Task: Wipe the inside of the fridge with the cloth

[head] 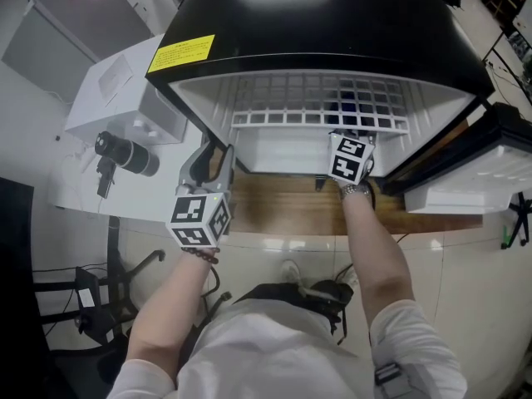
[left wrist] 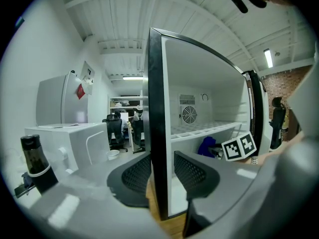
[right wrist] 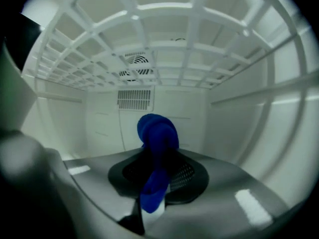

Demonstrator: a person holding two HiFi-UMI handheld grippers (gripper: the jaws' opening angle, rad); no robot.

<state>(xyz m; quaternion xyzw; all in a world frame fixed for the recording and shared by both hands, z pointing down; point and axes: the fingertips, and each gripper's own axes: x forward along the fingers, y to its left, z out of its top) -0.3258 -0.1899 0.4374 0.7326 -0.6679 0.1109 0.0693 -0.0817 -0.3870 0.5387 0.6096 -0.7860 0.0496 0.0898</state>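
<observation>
Black along its front edge, the fridge (head: pixel 332 23) had its left side wall (left wrist: pixel 155 108) pinched between the jaws of the left gripper (left wrist: pixel 162 176), low and left of centre, apparently steadying the cabinet. Right of it, under the wire shelf (head: pixel 316 98), the right gripper (right wrist: pixel 158 176) was closed on the blue cloth (right wrist: pixel 158 133), bunched mid-frame, short of the back wall (right wrist: pixel 99 118). To wipe well, I judged the blue cloth should be pressed flat onto each white surface and drawn in overlapping strokes, corners included
</observation>
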